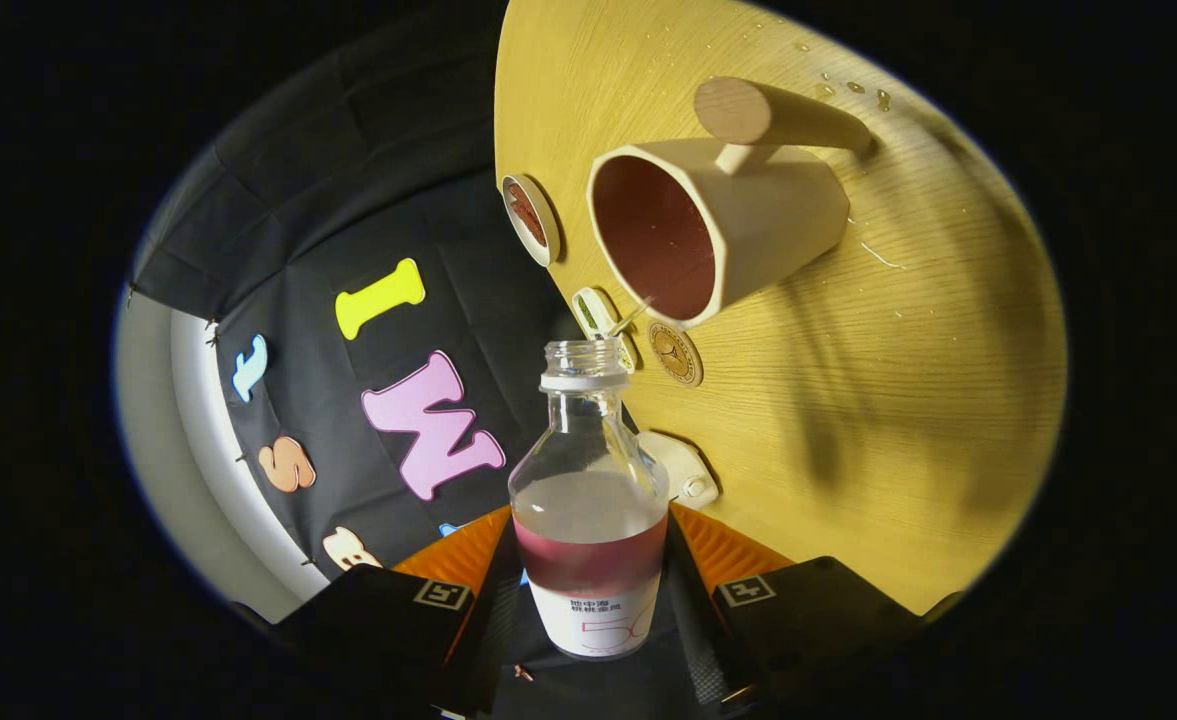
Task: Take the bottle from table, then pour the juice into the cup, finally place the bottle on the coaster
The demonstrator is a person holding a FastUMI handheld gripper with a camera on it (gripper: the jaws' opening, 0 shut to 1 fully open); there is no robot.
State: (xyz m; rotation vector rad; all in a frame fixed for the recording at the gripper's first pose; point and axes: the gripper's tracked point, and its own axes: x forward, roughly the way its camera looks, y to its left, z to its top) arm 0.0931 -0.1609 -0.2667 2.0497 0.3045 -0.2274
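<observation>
While hand-held gripper [590,610] clamps bottle [589,500], thin stream enters cup [718,225], seemingly.

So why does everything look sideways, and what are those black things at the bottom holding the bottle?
The camera rides on a hand-held gripper that a person is tilting, so the wooden table looks tipped. The black and orange parts are its jaws, pressing on both sides of a clear bottle. A thin stream of juice runs from the bottle's open mouth into the cream cup just beyond it. Past the cup lie a few small round coasters, and spilled drops glisten on the wood.
</observation>
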